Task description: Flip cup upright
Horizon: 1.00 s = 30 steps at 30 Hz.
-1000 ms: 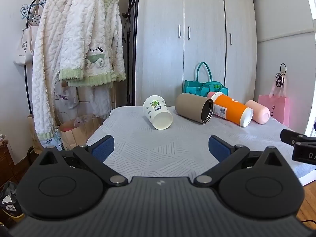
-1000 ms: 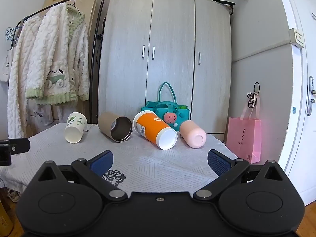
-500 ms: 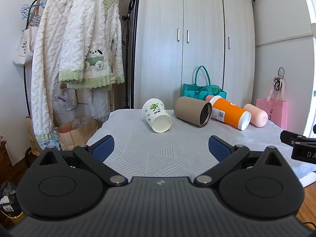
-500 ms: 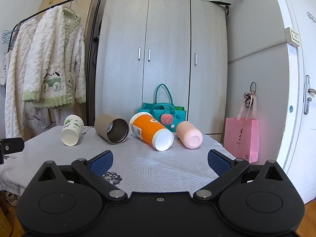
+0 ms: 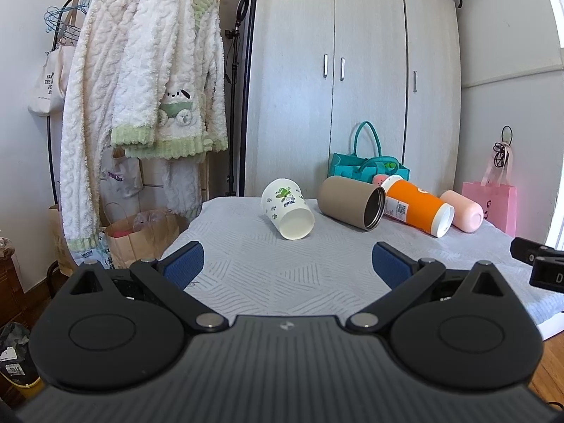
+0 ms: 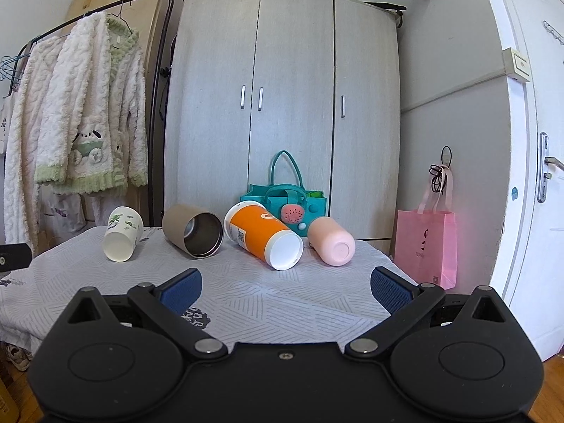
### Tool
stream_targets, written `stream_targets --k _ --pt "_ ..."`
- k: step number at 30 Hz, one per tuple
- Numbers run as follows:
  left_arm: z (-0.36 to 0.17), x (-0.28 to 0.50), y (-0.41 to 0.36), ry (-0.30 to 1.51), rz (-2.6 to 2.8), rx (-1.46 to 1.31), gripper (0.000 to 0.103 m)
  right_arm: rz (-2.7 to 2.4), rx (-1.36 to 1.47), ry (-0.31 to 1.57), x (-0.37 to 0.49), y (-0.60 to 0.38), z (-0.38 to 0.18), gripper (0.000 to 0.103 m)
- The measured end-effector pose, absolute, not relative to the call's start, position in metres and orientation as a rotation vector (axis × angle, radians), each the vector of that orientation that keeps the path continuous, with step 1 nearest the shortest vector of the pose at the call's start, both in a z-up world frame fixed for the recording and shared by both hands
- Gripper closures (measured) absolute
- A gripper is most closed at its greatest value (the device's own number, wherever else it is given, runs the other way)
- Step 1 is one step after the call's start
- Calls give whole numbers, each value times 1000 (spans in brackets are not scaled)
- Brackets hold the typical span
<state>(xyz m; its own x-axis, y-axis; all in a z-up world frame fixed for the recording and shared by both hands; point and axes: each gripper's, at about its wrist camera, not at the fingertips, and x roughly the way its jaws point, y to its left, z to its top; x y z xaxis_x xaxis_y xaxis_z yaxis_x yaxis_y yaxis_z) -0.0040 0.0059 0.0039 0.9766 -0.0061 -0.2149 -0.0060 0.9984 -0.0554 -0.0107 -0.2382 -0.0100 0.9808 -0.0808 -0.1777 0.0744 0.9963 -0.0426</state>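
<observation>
Several cups lie on their sides in a row on the cloth-covered table (image 5: 282, 275): a white cup with green prints (image 5: 287, 208) (image 6: 121, 234), a tan steel-lined cup (image 5: 352, 201) (image 6: 194, 230), an orange cup (image 5: 417, 206) (image 6: 262, 234) and a pink cup (image 5: 461, 210) (image 6: 331, 241). My left gripper (image 5: 287, 264) is open and empty, short of the white cup. My right gripper (image 6: 285, 287) is open and empty, short of the orange cup.
A teal handbag (image 6: 285, 201) sits behind the cups against a grey wardrobe (image 6: 282, 105). A clothes rack with fluffy robes (image 5: 148, 88) stands left of the table. A pink bag (image 6: 426, 243) stands on the floor at the right, beside a white door (image 6: 535, 176).
Both views have tilted slightly, so the cups sit a little lower in the frames. The cups have not moved and both grippers stay open.
</observation>
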Motion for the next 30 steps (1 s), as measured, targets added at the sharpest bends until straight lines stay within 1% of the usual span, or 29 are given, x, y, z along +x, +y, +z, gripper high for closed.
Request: stream_targets --k 30 --pt "-1 -3 8 218 -25 -64 0 -69 -67 201 -9 -232 -13 0"
